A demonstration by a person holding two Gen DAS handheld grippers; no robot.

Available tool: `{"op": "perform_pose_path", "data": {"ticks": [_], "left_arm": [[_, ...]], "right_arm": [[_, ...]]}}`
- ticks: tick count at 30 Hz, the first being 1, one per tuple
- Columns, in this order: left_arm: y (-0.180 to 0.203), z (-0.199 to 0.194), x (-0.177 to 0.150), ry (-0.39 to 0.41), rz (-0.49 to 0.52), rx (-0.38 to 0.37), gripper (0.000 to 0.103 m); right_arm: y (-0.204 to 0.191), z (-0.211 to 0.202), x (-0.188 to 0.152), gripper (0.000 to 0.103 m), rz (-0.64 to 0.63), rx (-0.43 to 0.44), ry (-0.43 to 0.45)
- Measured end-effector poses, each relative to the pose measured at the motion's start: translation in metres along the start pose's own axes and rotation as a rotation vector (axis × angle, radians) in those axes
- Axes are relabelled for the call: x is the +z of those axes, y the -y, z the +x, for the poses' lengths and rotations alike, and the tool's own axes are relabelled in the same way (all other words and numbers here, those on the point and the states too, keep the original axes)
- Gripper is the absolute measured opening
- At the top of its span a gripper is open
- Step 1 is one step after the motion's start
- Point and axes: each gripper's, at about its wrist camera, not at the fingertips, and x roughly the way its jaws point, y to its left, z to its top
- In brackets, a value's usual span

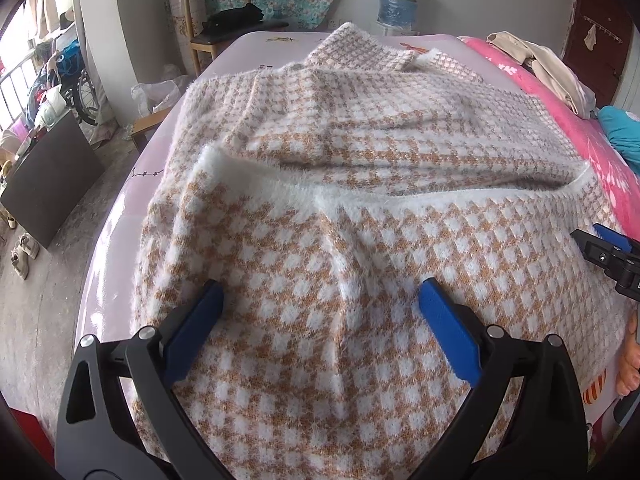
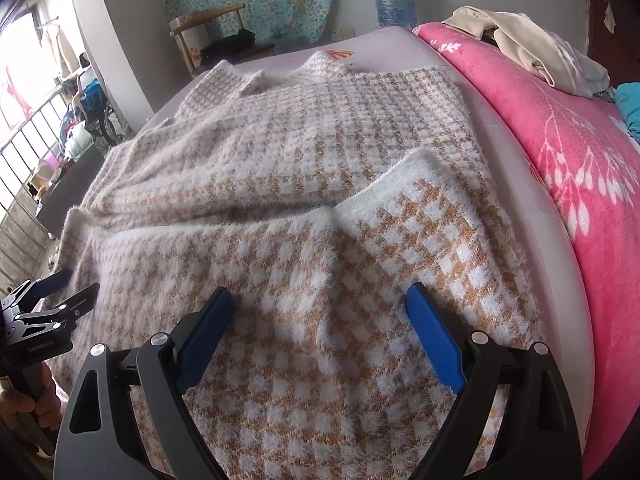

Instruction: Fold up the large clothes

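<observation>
Left wrist view: left gripper (image 1: 320,296) has its jaws spread wide, released, nothing pinched; the blue pads (image 1: 448,332) stand above the fuzzy checked sweater (image 1: 340,248), whether they graze the knit I cannot tell. Sweater is tan and white, lying on a bed (image 1: 116,264) with a pale lilac sheet. Its near part is folded over toward 12 o'clock, so a white fuzzy hem (image 1: 360,196) runs across the middle of the garment from 9 to 3 o'clock. At 3 o'clock the tip of the right gripper (image 1: 596,240) shows over the sweater's edge. Further out: a pink blanket (image 1: 576,124) at 2 o'clock, a wooden chair (image 1: 208,20) at 11 o'clock, a blue water bottle (image 1: 398,0) at 12 to 1 o'clock. Right wrist view: right gripper (image 2: 320,300), jaws likewise wide apart, released, holding nothing, over the same folded sweater (image 2: 304,264). White hem (image 2: 224,228) crosses ahead of the pads. Left gripper (image 2: 66,292) appears at 9 o'clock by the garment's edge, a person's hand (image 2: 20,404) on its handle at 8 o'clock. Pink blanket (image 2: 560,140) fills 2 to 4 o'clock, with a beige garment (image 2: 516,48) heaped on it at 1 o'clock.
</observation>
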Motion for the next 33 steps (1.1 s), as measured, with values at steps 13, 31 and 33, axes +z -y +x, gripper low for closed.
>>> {"op": "perform_pose_path", "data": {"ticks": [13,31,33], "left_arm": [[0.004,0.002,0.003,-0.020,-0.032,0.041,0.095],[0.005,0.002,0.005,-0.044,-0.049,0.056,0.095],[0.005,0.002,0.005,-0.046,-0.051,0.059,0.095]], "right_arm": [[0.001,0.001,0.004,0.088,0.011,0.005,-0.027],[-0.050,0.015,0.013,0.093,-0.068,0.041,-0.041],[-0.055,0.017,0.013,0.096,-0.088,0.016,-0.041]]}}
